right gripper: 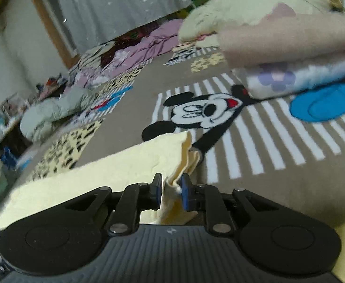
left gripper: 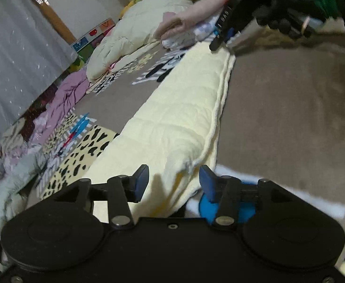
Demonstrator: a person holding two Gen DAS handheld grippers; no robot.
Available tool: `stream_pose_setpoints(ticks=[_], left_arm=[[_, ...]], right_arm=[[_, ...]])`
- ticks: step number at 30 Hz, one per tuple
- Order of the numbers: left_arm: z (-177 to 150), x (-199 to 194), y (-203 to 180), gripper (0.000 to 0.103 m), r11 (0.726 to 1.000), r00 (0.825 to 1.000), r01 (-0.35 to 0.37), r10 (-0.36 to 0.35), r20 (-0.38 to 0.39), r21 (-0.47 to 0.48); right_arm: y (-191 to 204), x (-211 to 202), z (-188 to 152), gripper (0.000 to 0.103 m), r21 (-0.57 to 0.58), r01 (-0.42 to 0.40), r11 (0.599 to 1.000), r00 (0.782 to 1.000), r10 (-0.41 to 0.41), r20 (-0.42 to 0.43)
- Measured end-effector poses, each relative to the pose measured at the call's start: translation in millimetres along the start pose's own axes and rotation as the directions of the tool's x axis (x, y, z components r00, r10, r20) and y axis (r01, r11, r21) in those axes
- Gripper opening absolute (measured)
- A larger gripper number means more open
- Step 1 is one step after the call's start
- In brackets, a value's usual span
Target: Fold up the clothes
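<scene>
Pale yellow quilted cloth (left gripper: 179, 108) lies lengthwise between both tongs — left tongs (left gripper: 174, 181) spread at 1 end, right tongs (right gripper: 171, 194) pinching the opposite corner.

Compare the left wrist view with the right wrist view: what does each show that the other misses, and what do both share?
Only the left wrist view shows the left gripper, open around the near end of the folded yellow towel, the towel's full length, and the right gripper seen from outside at its far end.

Only the right wrist view shows the right gripper nearly closed on the towel's corner, and the cartoon mouse face on the rug.

Both show the towel, the rug, the stack of folded clothes and the cream quilt.
</scene>
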State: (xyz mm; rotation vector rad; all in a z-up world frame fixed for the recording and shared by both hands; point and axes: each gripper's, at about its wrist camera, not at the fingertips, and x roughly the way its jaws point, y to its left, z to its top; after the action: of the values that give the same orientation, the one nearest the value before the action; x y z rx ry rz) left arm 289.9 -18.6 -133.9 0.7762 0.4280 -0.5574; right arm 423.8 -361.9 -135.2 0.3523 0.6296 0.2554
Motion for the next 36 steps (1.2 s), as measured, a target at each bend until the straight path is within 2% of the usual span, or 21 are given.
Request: stream_pose_setpoints(ticks=[2, 3, 4, 6, 9, 11, 12, 13, 15, 18, 20, 21, 23, 24, 26, 29, 30, 31, 32, 34, 36], left_arm=[[-1.9, 3.3, -0.3, 0.026, 1.000, 1.000, -0.004, 0.004, -0.005, 0.003], [-1.5, 5.3, 1.8, 0.009, 1.000, 1.000, -0.011, 0.010, -0.012, -0.012], [-2.7, 3.8, 4.4, 0.008, 1.000, 1.000, -0.009, 0.009, -0.011, -0.018], [-3.5, -2.6, 8.1, 0.007, 1.000, 1.000, 0.000, 0.000, 0.000, -0.009], [-3.8, -8.7, 10.7, 0.007, 1.000, 1.000, 0.008, -0.008, 0.010, 0.007], [-9.3, -2.8, 2.3, 0.015, 0.998, 0.999, 0.027, -0.025, -0.031, 0.063], [-12.8, 0.5, -4.1, 0.023, 0.994, 0.998, 0.014, -0.008, -0.057, 0.109], [-14.8, 2.1, -8.0, 0.024, 0.990, 0.997, 0.004, 0.006, -0.073, 0.140], [-12.0, -2.5, -5.4, 0.026, 0.990, 0.998, -0.010, 0.018, -0.059, 0.139], [-7.2, -12.3, 3.4, 0.026, 0.995, 1.000, -0.019, 0.021, -0.020, 0.102], [-6.0, -17.6, 10.0, 0.026, 0.998, 1.000, -0.010, 0.010, 0.004, 0.061], [-7.2, -16.9, 10.3, 0.026, 0.998, 1.000, -0.011, 0.011, 0.004, 0.059], [-10.1, -14.1, 9.2, 0.026, 0.998, 1.000, -0.016, 0.016, -0.003, 0.067], [-12.5, -8.5, 4.1, 0.026, 0.995, 0.999, -0.027, 0.029, -0.025, 0.097], [-17.9, 1.6, -1.5, 0.026, 0.994, 0.998, -0.037, 0.043, -0.052, 0.108], [-18.2, 1.7, 5.0, 0.011, 0.999, 0.999, -0.013, 0.015, -0.040, 0.051], [-17.7, 1.0, 4.0, 0.010, 0.998, 0.999, -0.012, 0.014, -0.039, 0.061], [-17.7, 1.2, 2.9, 0.010, 0.998, 0.999, -0.016, 0.019, -0.042, 0.066], [-18.0, 1.4, 1.7, 0.009, 0.997, 0.999, -0.019, 0.022, -0.045, 0.072], [-20.3, 2.2, -1.3, 0.009, 0.996, 0.998, -0.021, 0.026, -0.053, 0.092], [-22.8, 3.5, -4.4, 0.009, 0.993, 0.998, -0.024, 0.031, -0.060, 0.112]], right_arm=[[4.3, -4.3, 3.2, 0.014, -0.025, 0.004, 1.000, 1.000, -0.004, 0.021], [5.3, -7.4, 5.0, 0.013, -0.028, 0.002, 1.000, 1.000, -0.001, 0.031], [6.2, -10.4, 6.8, 0.013, -0.032, -0.001, 0.999, 0.999, 0.002, 0.041], [7.8, -15.9, 9.7, 0.012, -0.040, -0.007, 0.999, 0.998, 0.009, 0.055], [5.6, -12.9, 10.0, 0.012, -0.036, 0.016, 0.999, 0.999, -0.015, 0.031], [1.9, -3.1, 5.5, 0.012, -0.046, 0.057, 0.997, 0.998, -0.058, -0.024], [2.6, -0.2, 3.1, 0.013, -0.064, 0.076, 0.995, 0.996, -0.079, -0.041], [4.6, 1.6, 0.7, 0.013, -0.086, 0.094, 0.992, 0.994, -0.098, -0.052], [10.2, -1.9, 1.7, 0.017, -0.118, 0.132, 0.984, 0.990, -0.135, -0.025], [23.9, -14.1, 5.6, 0.020, -0.189, 0.212, 0.959, 0.977, -0.202, 0.070], [39.3, -22.1, 5.7, 0.020, -0.241, 0.207, 0.948, 0.976, -0.184, 0.116], [50.2, -25.7, 4.2, 0.020, -0.269, 0.173, 0.948, 0.981, -0.142, 0.129], [76.3, -30.2, -3.6, 0.020, -0.338, 0.031, 0.940, 0.994, 0.006, 0.110], [93.5, -32.1, -12.3, 0.020, -0.399, -0.064, 0.915, 0.991, 0.105, 0.082], [129.9, -35.4, -36.5, 0.020, -0.548, -0.218, 0.807, 0.964, 0.264, 0.005], [173.1, -31.1, -73.5, 0.018, -0.680, -0.326, 0.657, 0.927, 0.364, -0.093], [187.0, -29.3, -85.8, 0.018, -0.714, -0.356, 0.603, 0.913, 0.389, -0.127], [195.5, -26.1, -94.7, 0.018, -0.723, -0.385, 0.573, 0.898, 0.415, -0.149], [200.4, -20.7, -101.1, 0.018, -0.720, -0.402, 0.566, 0.890, 0.428, -0.160], [208.4, -2.1, -114.5, 0.018, -0.744, -0.384, 0.547, 0.912, 0.350, -0.213], [211.6, 6.7, -124.3, 0.024, -0.766, -0.393, 0.509, 0.914, 0.309, -0.264]])
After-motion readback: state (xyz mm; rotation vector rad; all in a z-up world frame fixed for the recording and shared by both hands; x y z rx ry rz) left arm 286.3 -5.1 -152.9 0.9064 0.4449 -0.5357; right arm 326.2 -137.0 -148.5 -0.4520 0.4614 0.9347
